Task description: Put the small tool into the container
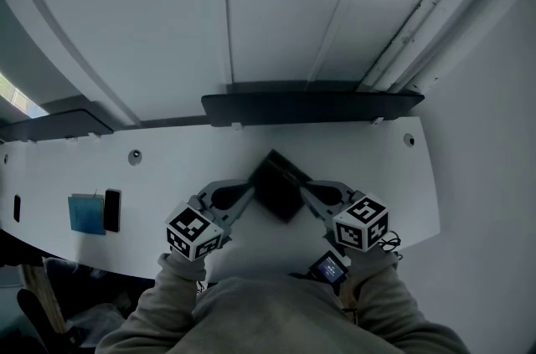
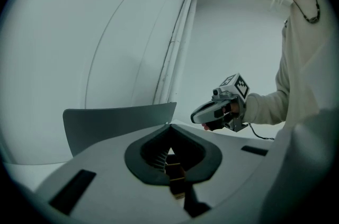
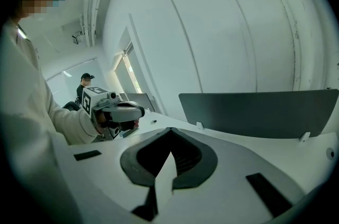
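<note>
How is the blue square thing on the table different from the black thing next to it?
The blue square pad is wide and blue; the black flat slab is narrow and dark. The pad lies further left than the slab. Both lie flat, side by side, on the white table.

White table, blue pad, blk device

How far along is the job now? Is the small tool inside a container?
Done: nothing that shows. In hand: the left gripper is shut on a brownish piece, perhaps the tool; the right gripper is shut, nothing plain in it. Left: no sure container shows; a dark thing sits by both tips in the head view.
</note>
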Available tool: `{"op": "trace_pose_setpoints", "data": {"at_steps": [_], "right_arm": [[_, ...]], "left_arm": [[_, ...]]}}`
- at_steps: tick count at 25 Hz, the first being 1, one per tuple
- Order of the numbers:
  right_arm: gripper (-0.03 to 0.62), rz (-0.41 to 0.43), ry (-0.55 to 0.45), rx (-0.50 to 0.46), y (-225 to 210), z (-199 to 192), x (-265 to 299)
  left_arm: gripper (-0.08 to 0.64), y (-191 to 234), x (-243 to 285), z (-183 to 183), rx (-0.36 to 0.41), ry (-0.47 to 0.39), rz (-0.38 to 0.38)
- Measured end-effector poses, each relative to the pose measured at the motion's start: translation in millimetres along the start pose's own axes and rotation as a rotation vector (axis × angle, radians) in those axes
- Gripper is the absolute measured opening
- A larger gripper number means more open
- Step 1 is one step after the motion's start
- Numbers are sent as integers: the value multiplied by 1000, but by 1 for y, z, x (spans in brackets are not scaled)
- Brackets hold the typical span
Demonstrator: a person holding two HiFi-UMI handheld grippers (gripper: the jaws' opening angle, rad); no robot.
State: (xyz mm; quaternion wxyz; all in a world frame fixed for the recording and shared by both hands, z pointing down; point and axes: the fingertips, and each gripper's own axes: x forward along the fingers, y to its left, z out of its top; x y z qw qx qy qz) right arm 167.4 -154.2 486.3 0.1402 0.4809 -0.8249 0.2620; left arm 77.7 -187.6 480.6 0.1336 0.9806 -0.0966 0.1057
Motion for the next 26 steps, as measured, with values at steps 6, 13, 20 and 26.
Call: {"op": "trace_pose_setpoints", "data": {"at_steps": [6,13,20,26], "right_arm": [[20,-9,-7,23,-1,-10,-9],[20,-3,-3,19,3,-11,-12],[20,2,2,11,6,-13,-11],[20,-8,25,-29,8,-10,-10]], "left_arm": [[2,-9,0,-5,5,12,-13],[1,-15,0,-7,4,20,-21],[2,-18,-2,-11,2,11,-17],[2,-3,-8,1,-24,-26,-4]]}}
